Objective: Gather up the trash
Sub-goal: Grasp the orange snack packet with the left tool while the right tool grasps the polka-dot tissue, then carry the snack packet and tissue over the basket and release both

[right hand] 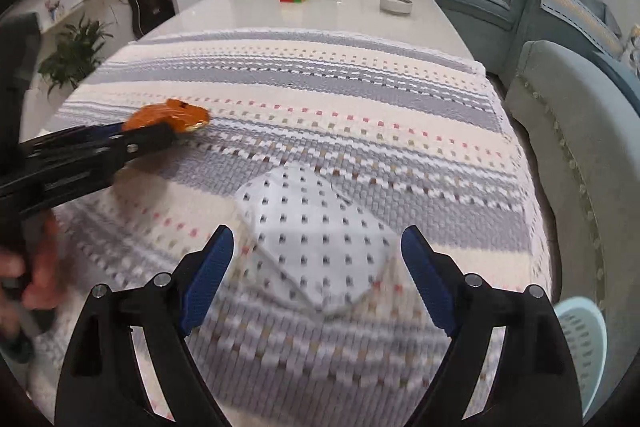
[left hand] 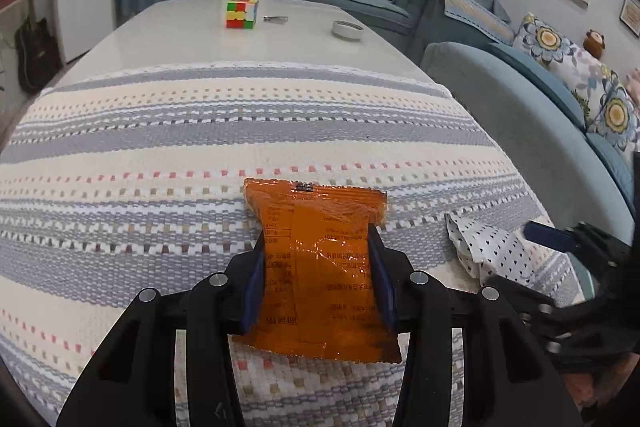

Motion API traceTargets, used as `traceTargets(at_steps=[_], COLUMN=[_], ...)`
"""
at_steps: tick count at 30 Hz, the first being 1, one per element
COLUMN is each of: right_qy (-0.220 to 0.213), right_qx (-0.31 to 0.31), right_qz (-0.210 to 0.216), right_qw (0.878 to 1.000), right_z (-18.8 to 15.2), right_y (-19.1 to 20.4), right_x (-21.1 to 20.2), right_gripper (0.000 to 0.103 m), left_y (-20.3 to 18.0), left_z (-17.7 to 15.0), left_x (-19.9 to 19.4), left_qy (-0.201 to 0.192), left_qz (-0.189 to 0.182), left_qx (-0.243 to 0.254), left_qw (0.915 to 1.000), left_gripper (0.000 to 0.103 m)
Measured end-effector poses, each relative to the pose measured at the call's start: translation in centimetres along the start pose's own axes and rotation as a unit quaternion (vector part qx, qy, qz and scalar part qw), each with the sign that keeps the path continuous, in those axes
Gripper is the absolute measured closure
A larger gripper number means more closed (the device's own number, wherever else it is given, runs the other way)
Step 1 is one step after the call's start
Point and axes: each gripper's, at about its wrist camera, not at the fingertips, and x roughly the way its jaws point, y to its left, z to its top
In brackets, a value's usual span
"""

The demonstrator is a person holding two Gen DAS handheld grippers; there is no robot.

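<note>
Left claw (left hand: 318, 259): clamped on an orange snack wrapper (left hand: 320, 267), blue pads squeezing both long sides, pretty solid pinch

Orange wrapper: long axis runs straight out along the fingers, crimped end pointing away toward the far side of the table; from the right-hand camera it looks lifted just off the cloth

Right claw (right hand: 316, 259): jaws wide apart, nothing pinched; the pads don't touch the polka-dot wrapper (right hand: 316, 239) that sits between and just past them

Polka-dot wrapper: white with little dark dots, flat on the striped cloth (left hand: 200, 131), near the cloth's right edge

Containers: only one I can spot is a pale blue basket (right hand: 580, 339) down past the table's right edge; can't tell what's in it

Edges and room: lots of open cloth ahead of both claws; bare white tabletop (left hand: 180, 27) beyond it holds a puzzle cube (left hand: 241, 13), a small metal thing and a roll of tape (left hand: 347, 29); blue sofa (left hand: 520, 115) hugs the right side
</note>
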Motion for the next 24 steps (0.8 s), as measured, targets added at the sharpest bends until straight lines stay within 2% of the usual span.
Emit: traceTargets(at_steps=[2, 3, 4, 5, 8, 11, 17, 21, 24], right_qy=[0.008, 0.012, 0.010, 0.005, -0.007, -0.024, -0.083, -0.111, -0.113], right_qx=[0.000, -0.001, -0.001, -0.001, 0.012, 0.042, 0.087, 0.149, 0.203], right_qz=[-0.019, -0.025, -0.029, -0.029, -0.031, -0.015, -0.045, -0.079, -0.114], right_qw=[1.000, 1.000, 1.000, 1.000, 0.999, 0.999, 0.992, 0.979, 0.966], right_z=[0.1, 0.1, 0.1, 0.1, -0.1, -0.4, -1.2, -3.5, -5.4], right_y=[0.2, 0.2, 0.2, 0.2, -0.3, -1.4, -4.9, -9.5, -13.4], right_x=[0.9, 1.2, 1.1, 1.0, 0.5, -1.1, -9.2, -15.9, -19.0], right_gripper=[0.022, 0.031, 0.034, 0.045, 0.062, 0.072, 0.072, 0.072, 0.072], left_y=[0.0, 0.0, -0.1, -0.2, -0.8, -1.8, -7.2, -13.7, -18.3], left_z=[0.0, 0.0, -0.1, -0.2, -0.3, -0.3, 1.4, 3.3, 3.9], left_x=[0.0, 0.0, 0.0, -0.1, -0.3, -1.0, -4.4, -7.7, -9.0], left_qy=[0.000, 0.000, -0.001, -0.002, -0.010, -0.028, -0.059, -0.084, -0.090], left_qz=[-0.001, 0.000, 0.001, 0.002, 0.006, -0.020, -0.051, -0.082, -0.099], left_qx=[0.001, 0.002, 0.004, 0.006, 0.019, 0.026, 0.069, 0.113, 0.137], left_qw=[1.0000, 1.0000, 1.0000, 1.0000, 0.9998, 0.9991, 0.9946, 0.9867, 0.9814], left_gripper=[0.060, 0.060, 0.060, 0.060, 0.060, 0.060, 0.060, 0.060, 0.060])
